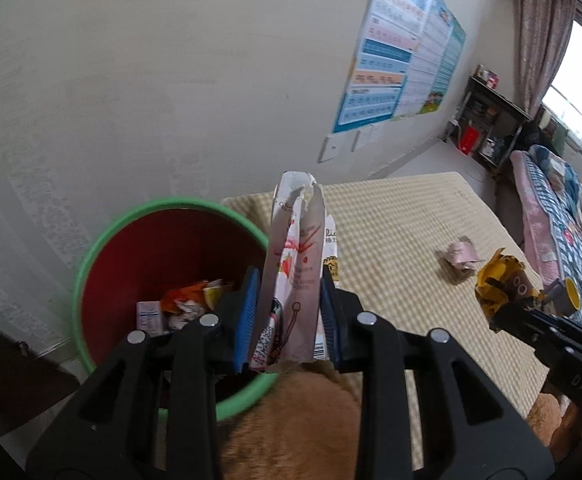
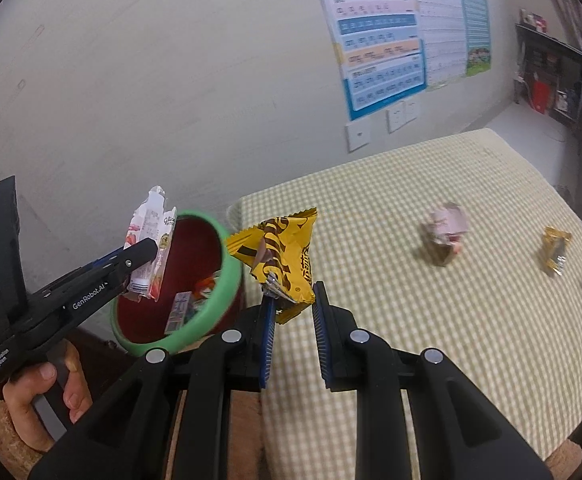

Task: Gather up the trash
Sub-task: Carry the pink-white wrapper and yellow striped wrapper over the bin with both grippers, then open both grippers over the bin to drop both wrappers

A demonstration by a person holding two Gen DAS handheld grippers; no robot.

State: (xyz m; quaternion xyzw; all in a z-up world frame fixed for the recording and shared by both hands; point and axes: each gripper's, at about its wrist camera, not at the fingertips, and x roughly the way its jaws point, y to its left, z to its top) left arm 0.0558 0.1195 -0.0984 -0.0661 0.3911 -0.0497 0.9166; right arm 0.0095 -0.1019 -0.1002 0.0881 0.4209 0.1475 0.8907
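Observation:
My left gripper (image 1: 289,276) is shut on a tall pink and white snack wrapper (image 1: 295,248), held upright over the near rim of a red bin with a green rim (image 1: 103,240). Several scraps of trash (image 1: 187,304) lie in the bin's bottom. In the right wrist view the same left gripper (image 2: 147,256) holds that wrapper (image 2: 149,236) above the bin (image 2: 231,280). My right gripper (image 2: 294,294) is shut on a yellow and brown snack bag (image 2: 287,256), just right of the bin over the table's corner. The left wrist view shows the right gripper (image 1: 503,300) at far right.
A table with a yellow checked cloth (image 2: 411,320) stands against the wall beside the bin. On it lie a crumpled pink wrapper (image 2: 445,232) and a small yellow wrapper (image 2: 555,250). A hand (image 2: 51,384) grips the left tool's handle. A shelf (image 1: 487,120) and a bed (image 1: 563,220) stand farther back.

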